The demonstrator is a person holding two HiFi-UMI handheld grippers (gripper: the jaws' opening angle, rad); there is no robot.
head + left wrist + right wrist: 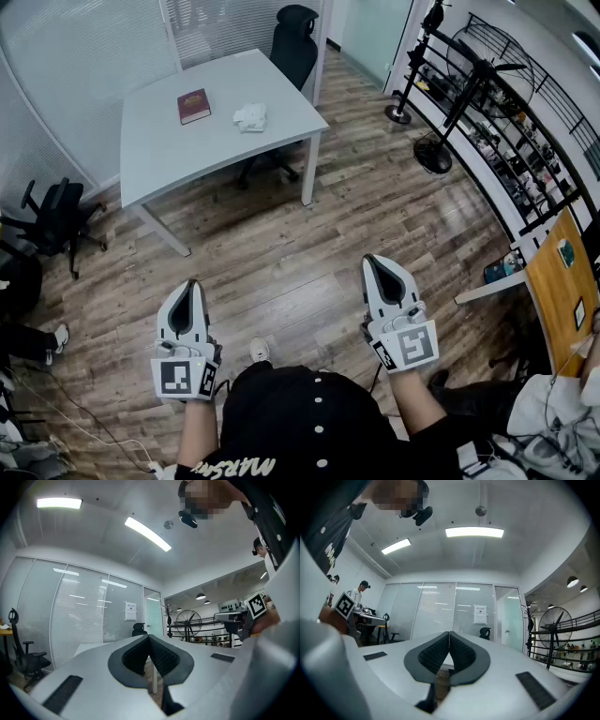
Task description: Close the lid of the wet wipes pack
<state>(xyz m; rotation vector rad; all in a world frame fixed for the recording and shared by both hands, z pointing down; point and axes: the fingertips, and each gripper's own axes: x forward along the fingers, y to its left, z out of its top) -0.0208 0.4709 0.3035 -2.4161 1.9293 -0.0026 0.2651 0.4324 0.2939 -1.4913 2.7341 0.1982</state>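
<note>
Grey table (216, 155): book (194, 106), perhaps wipes pack (250, 117)

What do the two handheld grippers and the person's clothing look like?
Both the left gripper and right gripper have white shells tapering to a point, with black ribbed pads. Each carries a cube with black-and-white square markers. The person wears a black shirt with white buttons.

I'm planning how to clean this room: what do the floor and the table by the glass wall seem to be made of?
Floor: brown planks with grain and seams and a low sheen, so wood or wood-look laminate; which one cannot be told. Table: smooth, pale grey, matte top without grain, probably laminate or painted board, on slim white legs, perhaps painted metal.
</note>
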